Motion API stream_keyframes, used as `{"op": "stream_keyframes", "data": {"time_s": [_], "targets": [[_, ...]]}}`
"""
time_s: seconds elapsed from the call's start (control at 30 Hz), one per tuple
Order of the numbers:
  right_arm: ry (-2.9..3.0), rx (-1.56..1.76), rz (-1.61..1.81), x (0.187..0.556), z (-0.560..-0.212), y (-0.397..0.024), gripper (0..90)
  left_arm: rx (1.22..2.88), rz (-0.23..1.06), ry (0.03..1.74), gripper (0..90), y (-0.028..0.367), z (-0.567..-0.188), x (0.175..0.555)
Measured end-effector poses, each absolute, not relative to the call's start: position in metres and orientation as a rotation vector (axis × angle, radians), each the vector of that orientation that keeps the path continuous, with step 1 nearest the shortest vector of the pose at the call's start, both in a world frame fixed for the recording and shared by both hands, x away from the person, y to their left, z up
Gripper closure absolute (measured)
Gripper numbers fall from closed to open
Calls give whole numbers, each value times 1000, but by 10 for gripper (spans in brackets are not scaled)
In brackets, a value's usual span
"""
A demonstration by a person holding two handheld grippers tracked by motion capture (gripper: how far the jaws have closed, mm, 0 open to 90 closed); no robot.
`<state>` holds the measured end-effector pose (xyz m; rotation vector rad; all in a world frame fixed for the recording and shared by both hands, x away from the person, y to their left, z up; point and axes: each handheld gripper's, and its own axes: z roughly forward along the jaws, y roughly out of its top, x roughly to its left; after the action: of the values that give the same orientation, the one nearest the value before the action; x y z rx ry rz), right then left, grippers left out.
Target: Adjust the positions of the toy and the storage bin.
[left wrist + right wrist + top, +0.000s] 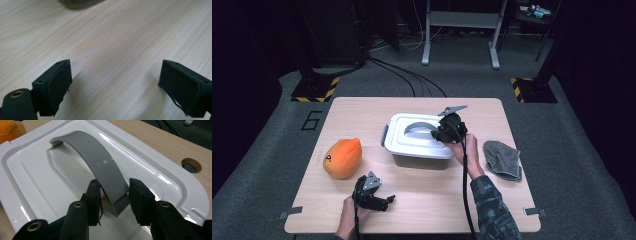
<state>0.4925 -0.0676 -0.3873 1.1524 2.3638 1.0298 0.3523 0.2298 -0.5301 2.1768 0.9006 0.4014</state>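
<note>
Looking down from the high view, a white-lidded box (419, 142) is sitting at the centre of the table (422, 210), with an orange plush toy (343, 158) at middle left and a grey cloth (503, 159) at middle right. The right gripper (443, 131) is reaching onto the lid from the box's right side, while the left gripper (373, 196) is resting low at the bottom left, well apart from the box.

Passing to the left gripper view, its jaws are standing wide apart over bare wood, gripping nothing.

Passing to the right gripper view, the right gripper (113, 195) is straddling the near end of the grey arched handle (97, 165) at lower centre; a narrow gap is showing beside the right pad, so the jaws are bracketing the strap rather than clamping it.

In my judgement the step is seizing the handle. Doing it well is calling for clamping squarely across the strap's width, slightly higher on the arch, then lifting straight upward
</note>
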Motion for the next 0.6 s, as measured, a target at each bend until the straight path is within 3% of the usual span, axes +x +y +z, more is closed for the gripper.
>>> {"op": "stream_keyframes", "data": {"time_s": [0.23, 0.33, 0.6], "targets": [[2340, 1220, 1040, 487, -386, -66, 606, 2175, 401, 901, 109, 230, -530, 352], [2387, 1164, 1119, 491, -386, -71, 513, 2181, 400, 898, 109, 230, -530, 352], [2466, 1020, 1198, 505, -375, -70, 555, 2185, 402, 895, 109, 230, -530, 352]]}}
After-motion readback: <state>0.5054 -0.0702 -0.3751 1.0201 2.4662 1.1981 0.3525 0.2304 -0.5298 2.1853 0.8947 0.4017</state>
